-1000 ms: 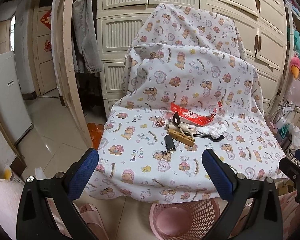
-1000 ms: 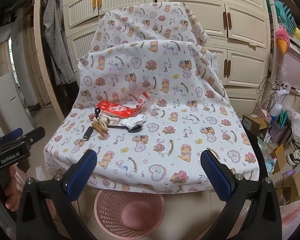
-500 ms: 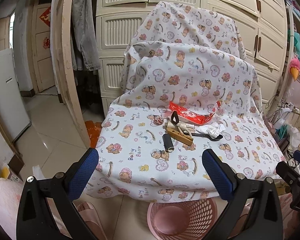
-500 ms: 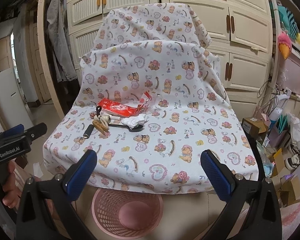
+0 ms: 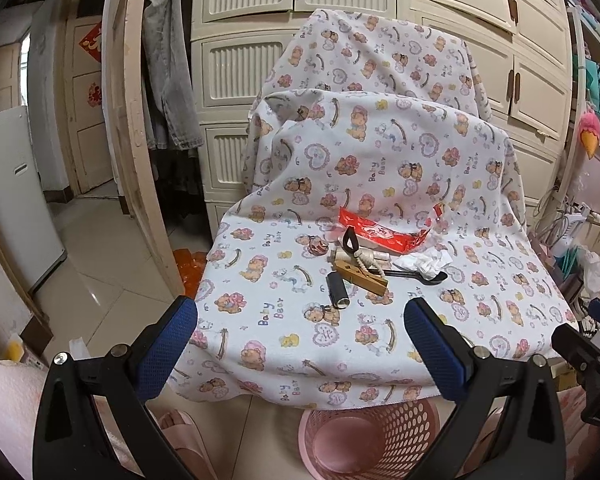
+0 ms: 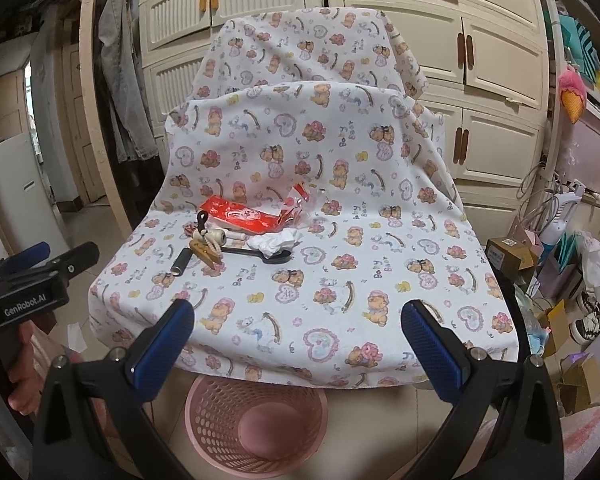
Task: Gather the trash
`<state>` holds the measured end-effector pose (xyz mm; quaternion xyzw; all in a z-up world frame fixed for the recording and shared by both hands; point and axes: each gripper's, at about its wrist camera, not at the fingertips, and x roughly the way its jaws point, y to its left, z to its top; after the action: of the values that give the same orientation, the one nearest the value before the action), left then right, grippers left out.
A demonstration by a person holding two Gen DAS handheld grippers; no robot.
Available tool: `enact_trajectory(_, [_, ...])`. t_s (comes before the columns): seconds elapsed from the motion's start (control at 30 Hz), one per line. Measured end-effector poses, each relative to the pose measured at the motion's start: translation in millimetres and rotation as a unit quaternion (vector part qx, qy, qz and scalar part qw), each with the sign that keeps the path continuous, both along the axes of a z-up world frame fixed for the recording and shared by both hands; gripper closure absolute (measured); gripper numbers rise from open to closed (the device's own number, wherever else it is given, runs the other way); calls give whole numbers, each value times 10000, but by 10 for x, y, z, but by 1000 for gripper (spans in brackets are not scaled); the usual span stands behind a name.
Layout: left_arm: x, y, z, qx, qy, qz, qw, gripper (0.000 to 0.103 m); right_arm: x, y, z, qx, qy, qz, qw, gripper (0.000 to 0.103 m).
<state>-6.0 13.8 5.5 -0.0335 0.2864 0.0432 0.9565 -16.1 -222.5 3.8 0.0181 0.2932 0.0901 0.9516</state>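
Observation:
A red snack wrapper (image 5: 384, 233) (image 6: 246, 215) and a crumpled white tissue (image 5: 424, 260) (image 6: 274, 242) lie on a bear-print cloth (image 5: 340, 332) draped over a chair. Beside them are a black spoon (image 5: 420, 276) (image 6: 268, 257), a wooden clip (image 5: 360, 275) (image 6: 206, 255) and a black cylinder (image 5: 337, 290) (image 6: 181, 262). A pink mesh bin (image 5: 364, 436) (image 6: 256, 420) stands on the floor in front. My left gripper (image 5: 300, 326) and right gripper (image 6: 298, 326) are both open, empty, short of the cloth's front edge.
Cream cabinets (image 5: 252, 4) stand behind the chair. Boxes, bags and shoes (image 6: 560, 280) crowd the floor at right. A wooden frame (image 5: 132, 140) leans at left, with a white appliance (image 5: 8, 200) beyond. A hand (image 6: 20, 384) holds the left gripper handle.
Both grippers have drifted slightly forward and up, so the chair and the items on it sit a little closer in view. Both stay open.

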Motion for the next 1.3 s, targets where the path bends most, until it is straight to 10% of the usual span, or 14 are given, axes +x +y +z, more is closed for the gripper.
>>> enact_trajectory(1.3, [113,46,-126,-104,290,-128,9994,1,11,59,29,107,106,188,9997,1])
